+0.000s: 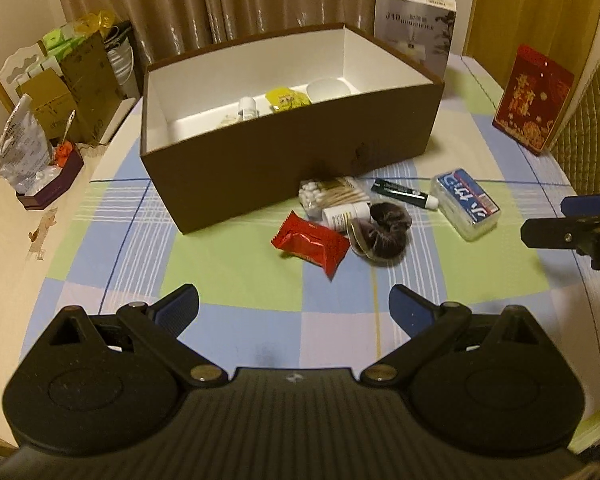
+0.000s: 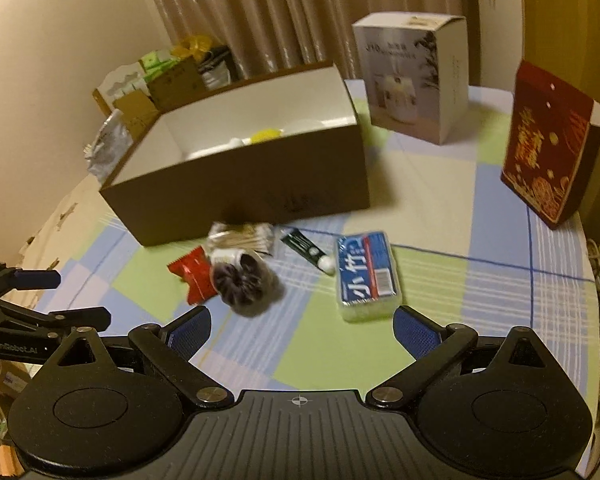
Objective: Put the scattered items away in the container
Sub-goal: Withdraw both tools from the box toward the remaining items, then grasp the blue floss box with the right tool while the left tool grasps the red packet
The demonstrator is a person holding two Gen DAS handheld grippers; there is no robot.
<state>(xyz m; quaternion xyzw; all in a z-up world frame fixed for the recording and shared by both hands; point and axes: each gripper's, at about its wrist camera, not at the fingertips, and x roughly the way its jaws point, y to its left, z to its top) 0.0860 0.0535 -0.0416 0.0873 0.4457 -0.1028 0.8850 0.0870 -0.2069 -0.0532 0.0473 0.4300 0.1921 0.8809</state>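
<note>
Both grippers, left [image 1: 294,306] and right [image 2: 302,326], spread wide, empty, hovering short of loose items: red packet [image 1: 310,244], scrunchie [image 1: 384,234], blue pack [image 2: 368,276], clustered just before brown box [image 1: 284,172], probably for short transfers.

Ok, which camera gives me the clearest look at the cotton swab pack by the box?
The left wrist view: the cotton swab pack is sharp there, white tips and wooden sticks distinct, lying against the brown box. In the right wrist view the pack is blurred by motion, showing only as a pale smear.
</note>
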